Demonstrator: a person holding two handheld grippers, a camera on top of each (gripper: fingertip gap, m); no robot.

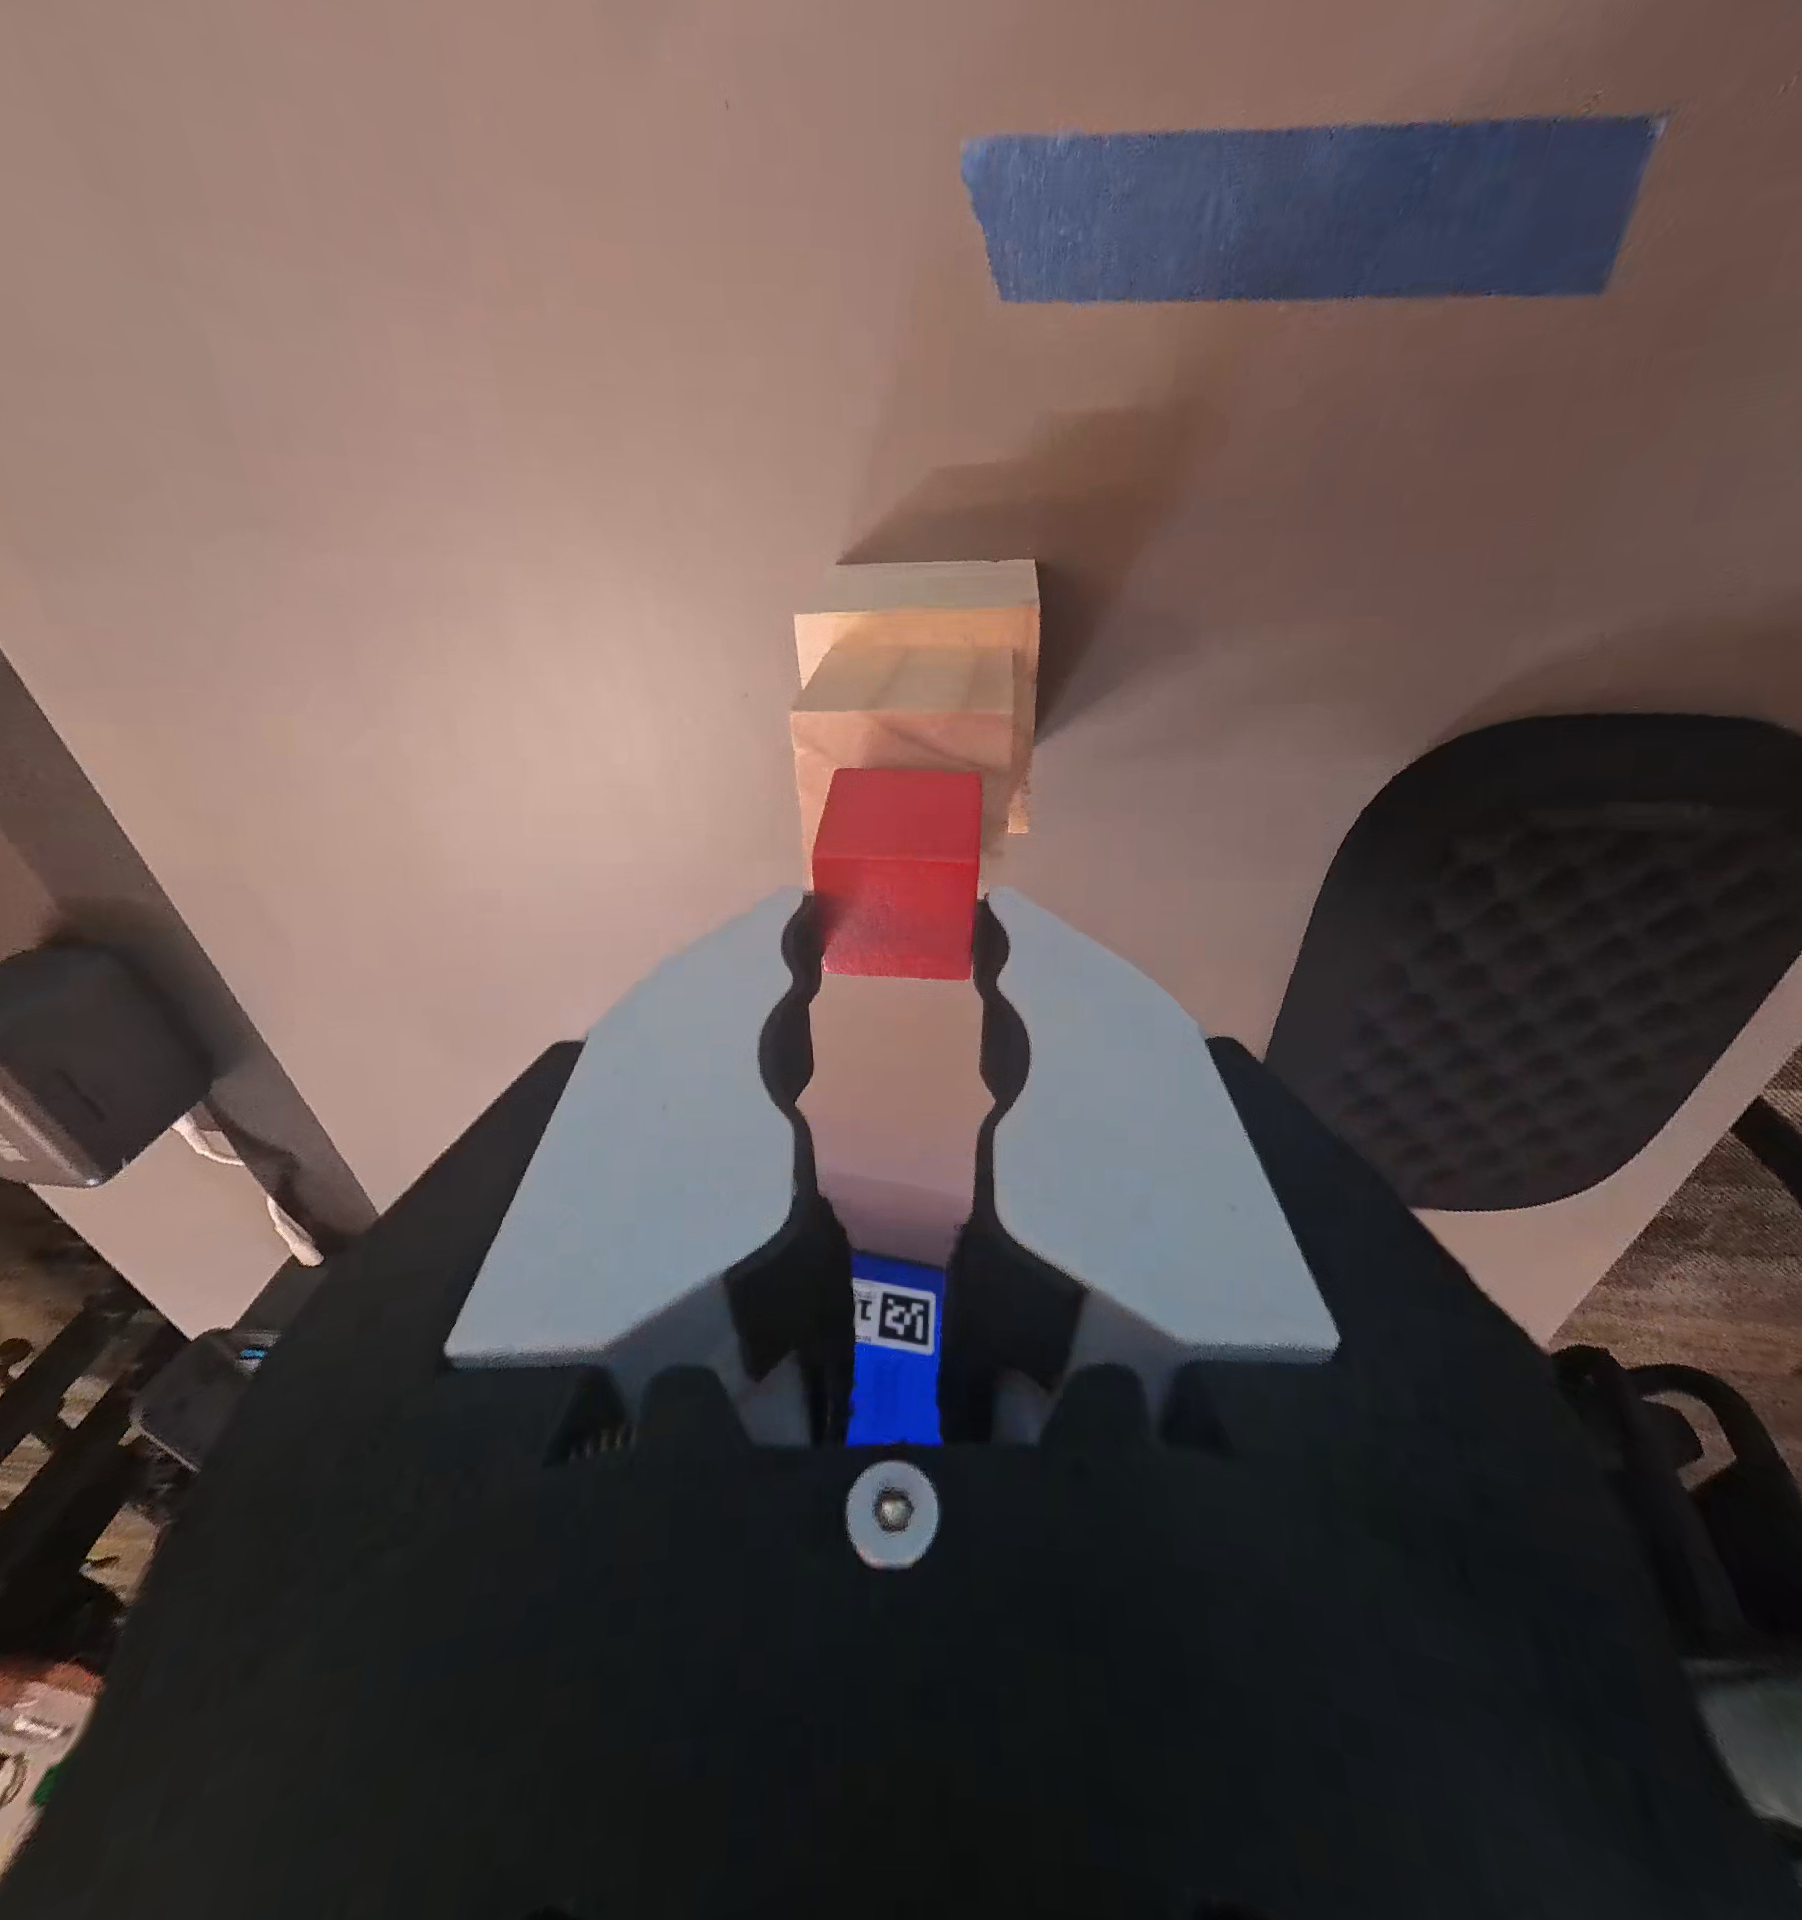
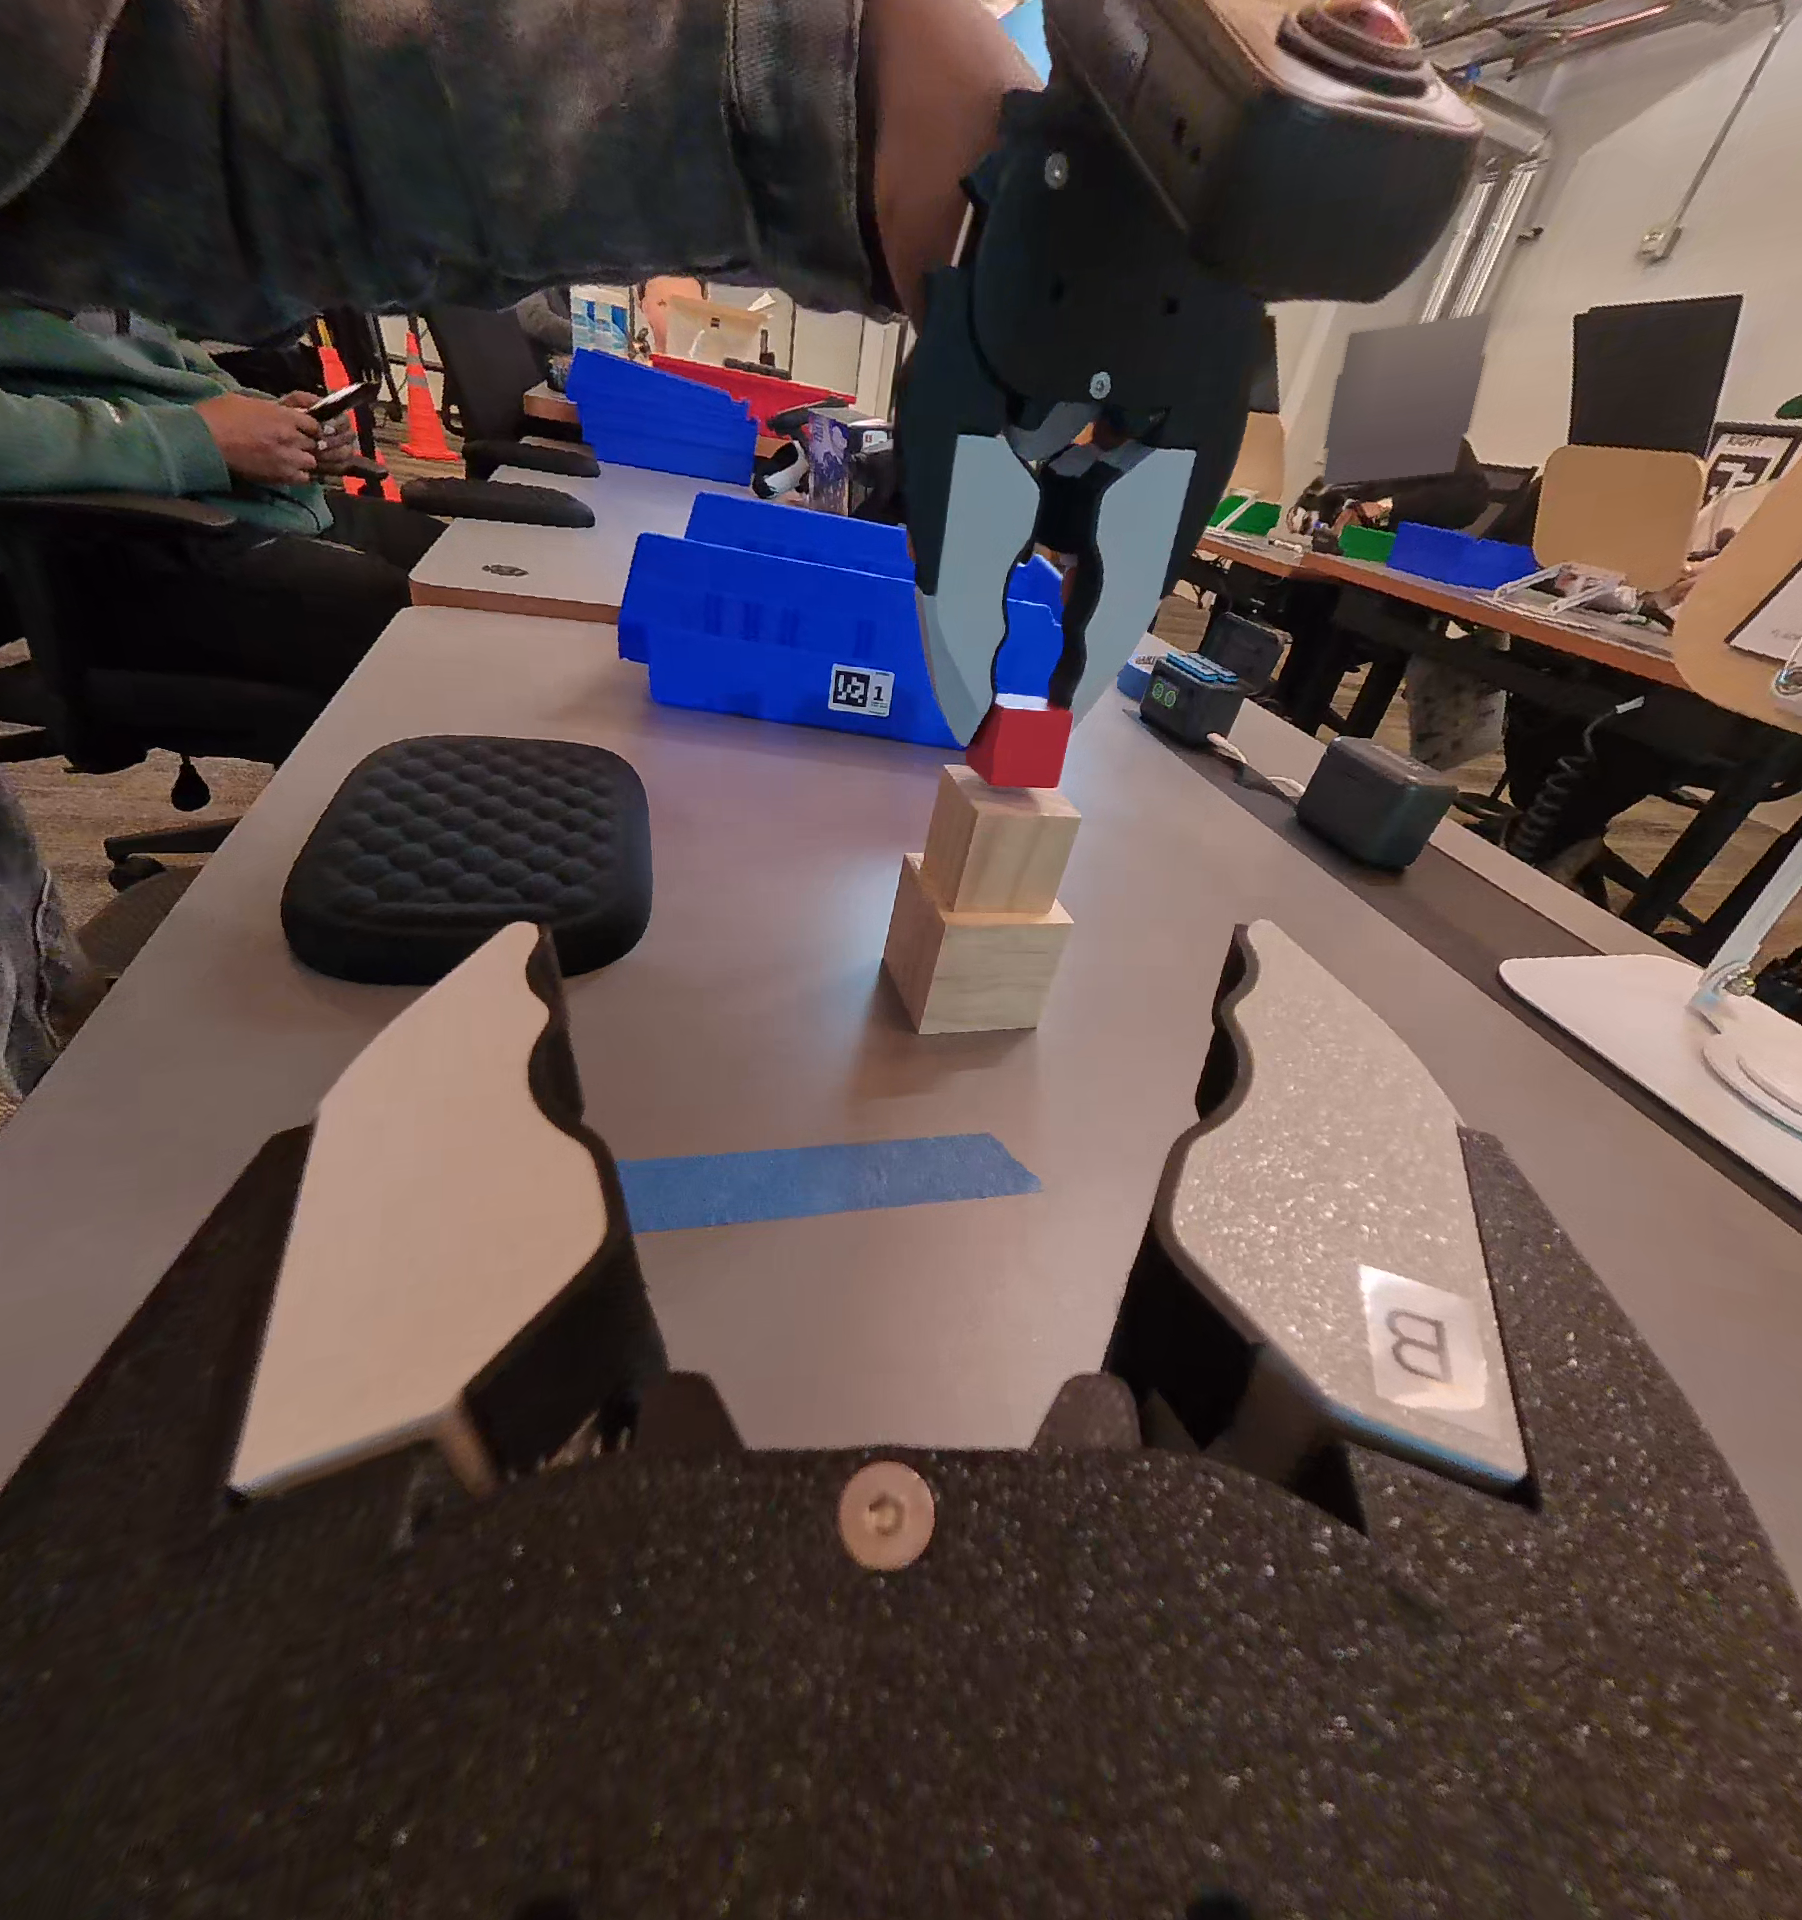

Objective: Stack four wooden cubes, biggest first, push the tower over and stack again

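Grey tabletop (image 2: 772, 1049) in a busy office carries two plain wooden cubes stacked, the bigger cube (image 2: 980, 971) below and the smaller cube (image 2: 1001, 854) on it. Just above them the left tool (image 2: 1022, 698) clamps a red cube (image 2: 1018, 743) between its fingertips, tilted and not resting flat on the stack. Nearer the camera, the right tool (image 2: 892, 1049) is spread wide, gripping nothing. Blue tape (image 2: 824, 1179) lies in front; a black pad (image 2: 466, 857) sits to one side.

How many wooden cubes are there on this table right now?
3. A large pale wooden cube sits on the table, a smaller pale wooden cube rests on it, and a small red wooden cube is gripped in the left claw just above. A fourth may be hidden.
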